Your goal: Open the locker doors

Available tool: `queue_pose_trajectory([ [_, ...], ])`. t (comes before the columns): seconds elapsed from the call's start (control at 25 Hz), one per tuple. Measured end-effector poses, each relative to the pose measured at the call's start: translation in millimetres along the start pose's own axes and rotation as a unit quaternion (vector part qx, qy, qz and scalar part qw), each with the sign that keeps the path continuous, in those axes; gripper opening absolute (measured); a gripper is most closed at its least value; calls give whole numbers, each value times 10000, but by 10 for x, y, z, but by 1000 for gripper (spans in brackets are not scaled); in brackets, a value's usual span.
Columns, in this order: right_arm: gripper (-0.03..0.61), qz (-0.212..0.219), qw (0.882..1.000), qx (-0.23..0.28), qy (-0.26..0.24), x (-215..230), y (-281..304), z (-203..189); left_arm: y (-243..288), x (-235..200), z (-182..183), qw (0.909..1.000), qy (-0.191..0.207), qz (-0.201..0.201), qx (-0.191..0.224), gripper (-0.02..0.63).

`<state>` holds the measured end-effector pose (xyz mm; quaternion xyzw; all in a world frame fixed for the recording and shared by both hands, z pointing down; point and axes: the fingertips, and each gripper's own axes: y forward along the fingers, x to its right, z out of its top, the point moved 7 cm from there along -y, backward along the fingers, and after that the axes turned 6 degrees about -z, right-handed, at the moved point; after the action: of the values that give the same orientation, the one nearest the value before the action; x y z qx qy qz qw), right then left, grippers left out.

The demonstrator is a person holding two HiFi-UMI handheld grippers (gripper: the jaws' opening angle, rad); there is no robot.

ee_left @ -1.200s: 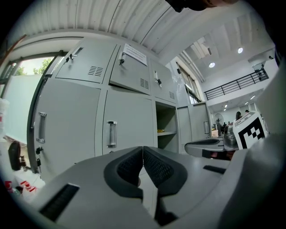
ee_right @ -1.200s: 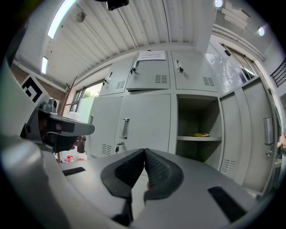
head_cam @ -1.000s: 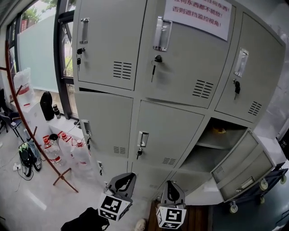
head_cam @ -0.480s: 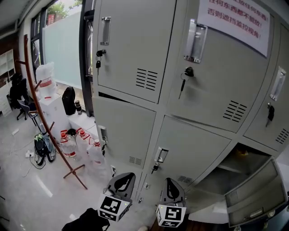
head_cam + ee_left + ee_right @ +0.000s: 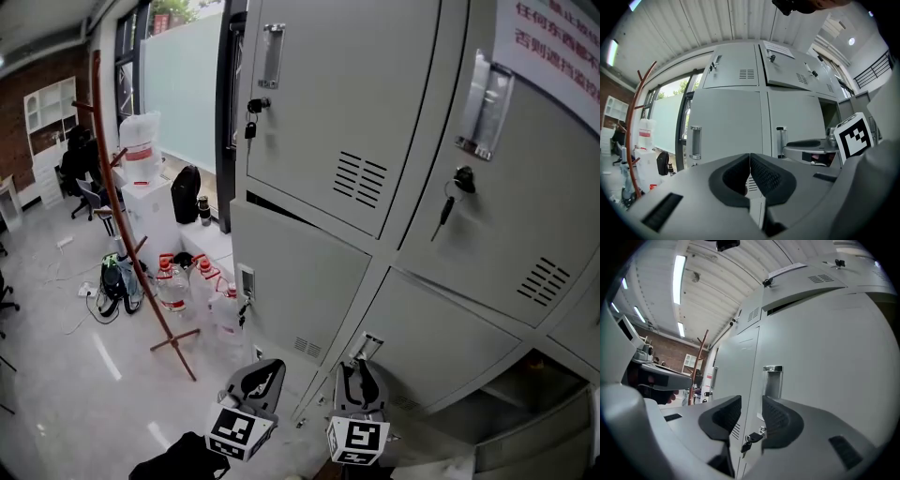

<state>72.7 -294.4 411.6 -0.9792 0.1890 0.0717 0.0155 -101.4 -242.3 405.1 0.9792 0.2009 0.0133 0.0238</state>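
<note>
1. Around the recessed handle [image 5: 772,380], our landmark, stands the grey bank of lockers [image 5: 328,112]. The doors we see above and to the left of that handle are shut, with keys hanging in their locks.
2. Down and to the right of the handle, one open locker [image 5: 534,380] shows its shelf, so we judge the task partly done.
3. The door [image 5: 450,328] that carries the handle is shut. We judge it to be the one in hand, and the step to be the approach, not yet the pull.
4. Our right gripper [image 5: 751,416] sits just below the handle. Its jaws have just been opening and stand well apart, holding nothing; only the door shows through the gap.
5. Our left gripper [image 5: 749,174] lies to the left of the handle, jaws pressed together and empty.
6. Just under the handle hangs the key [image 5: 752,439].
7. As we judge it, the next move calls for lifting the parted right jaws into the handle's recess, closing on its lip without snagging the key, and then pulling outward from the handle.
</note>
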Motion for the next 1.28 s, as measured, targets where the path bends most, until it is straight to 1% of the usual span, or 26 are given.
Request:
queue_pose_trajectory([
  [0.2,187,21,10000,2,-29,8,215,-4,-16,-115,-46,9996,-38,278,-51,25],
  [0.64,189,-8,10000,-94,0,68,397,-35,-38,-199,-124,9988,-121,457,-98,25],
  [0.92,183,-55,9999,-111,-16,45,374,-33,-81,-233,-143,9988,-158,457,-102,25],
  [1.28,173,-59,9998,-174,-81,-83,181,-12,-178,-210,-137,9996,-154,244,-50,25],
])
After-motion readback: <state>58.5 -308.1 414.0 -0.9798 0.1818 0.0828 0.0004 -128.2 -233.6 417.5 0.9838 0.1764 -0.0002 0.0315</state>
